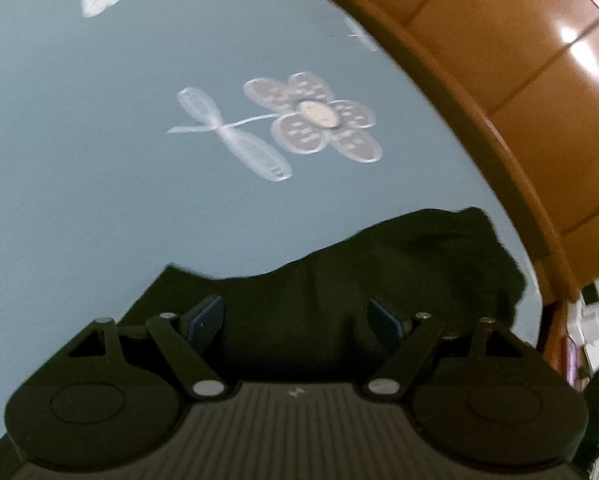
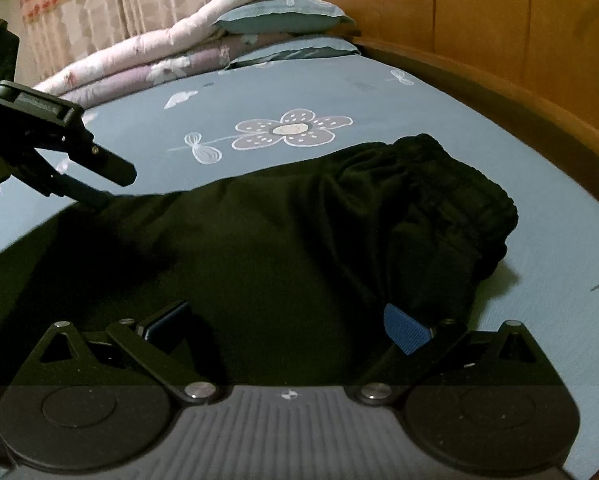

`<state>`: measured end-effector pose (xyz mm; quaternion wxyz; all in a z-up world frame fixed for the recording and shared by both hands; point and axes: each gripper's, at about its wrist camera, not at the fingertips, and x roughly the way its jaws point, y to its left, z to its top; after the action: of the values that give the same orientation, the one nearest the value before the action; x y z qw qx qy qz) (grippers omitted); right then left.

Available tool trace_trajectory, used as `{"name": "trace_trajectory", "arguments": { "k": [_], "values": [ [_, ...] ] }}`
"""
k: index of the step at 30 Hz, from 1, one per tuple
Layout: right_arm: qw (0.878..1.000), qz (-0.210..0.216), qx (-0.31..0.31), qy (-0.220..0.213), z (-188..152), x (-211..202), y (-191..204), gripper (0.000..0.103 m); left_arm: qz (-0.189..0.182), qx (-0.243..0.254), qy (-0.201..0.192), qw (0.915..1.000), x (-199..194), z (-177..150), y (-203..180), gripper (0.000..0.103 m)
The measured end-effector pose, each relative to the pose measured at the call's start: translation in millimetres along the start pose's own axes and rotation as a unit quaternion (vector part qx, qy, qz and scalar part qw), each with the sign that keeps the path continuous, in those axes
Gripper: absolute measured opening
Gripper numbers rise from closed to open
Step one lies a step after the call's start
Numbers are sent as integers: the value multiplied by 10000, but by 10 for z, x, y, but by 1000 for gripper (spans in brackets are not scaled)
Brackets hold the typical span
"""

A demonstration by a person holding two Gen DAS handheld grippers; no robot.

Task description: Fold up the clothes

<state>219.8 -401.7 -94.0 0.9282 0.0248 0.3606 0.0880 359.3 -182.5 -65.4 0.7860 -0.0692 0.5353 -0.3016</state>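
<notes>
**A:** Your black trousers [image 2: 283,240] lie spread across the blue bed sheet [image 2: 339,96], elastic waistband [image 2: 459,196] bunched up on the side nearest the wooden bed frame [image 2: 499,40]. I'd say you're at the very start of a fold: nothing is gripped yet.

**B:** And the claws?

**A:** Your left claw [image 1: 297,318] is spread wide above the trousers' edge, pinching nothing. Your right claw [image 2: 287,326] is spread as well, low over the cloth near the waistband, blue pads bare. In the right view, your left one [image 2: 111,184] sits at the far edge of the fabric.

**B:** Next move?

**A:** Likely each claw must close on an edge, then carry it over together. The cloth looks soft, matte and limp, so it'll sag and crease. The sheet is smooth, printed with a flower [image 2: 291,132]; quilts [image 2: 159,56] and pillows [image 2: 287,16] are stacked behind.
</notes>
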Motion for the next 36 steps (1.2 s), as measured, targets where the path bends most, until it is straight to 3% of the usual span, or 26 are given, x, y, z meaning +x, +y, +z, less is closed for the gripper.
{"name": "trace_trajectory", "arguments": {
  "k": [5,11,19,23,26,31,36],
  "values": [
    [10000,30,72,-3,6,3,-26,103,-26,-236,-74,9997,85,-49,197,80],
    [9997,-56,221,92,47,15,-14,103,167,22,-124,9998,1,-106,86,80],
    [9991,-158,154,373,134,56,23,103,260,339,-380,9984,-412,-312,-102,80],
    [9992,-187,-114,326,92,56,61,103,428,519,-554,9962,-729,-561,-187,80],
    [9957,-298,-777,418,58,88,167,103,624,685,-664,9935,-949,-797,-248,80],
    [9969,-64,-522,579,183,-70,221,103,974,894,-750,9884,-1145,-1296,-273,82],
    [9949,169,-777,613,107,-113,521,103,1245,1097,-799,9829,-1154,-1814,-286,82]
  ]
}}
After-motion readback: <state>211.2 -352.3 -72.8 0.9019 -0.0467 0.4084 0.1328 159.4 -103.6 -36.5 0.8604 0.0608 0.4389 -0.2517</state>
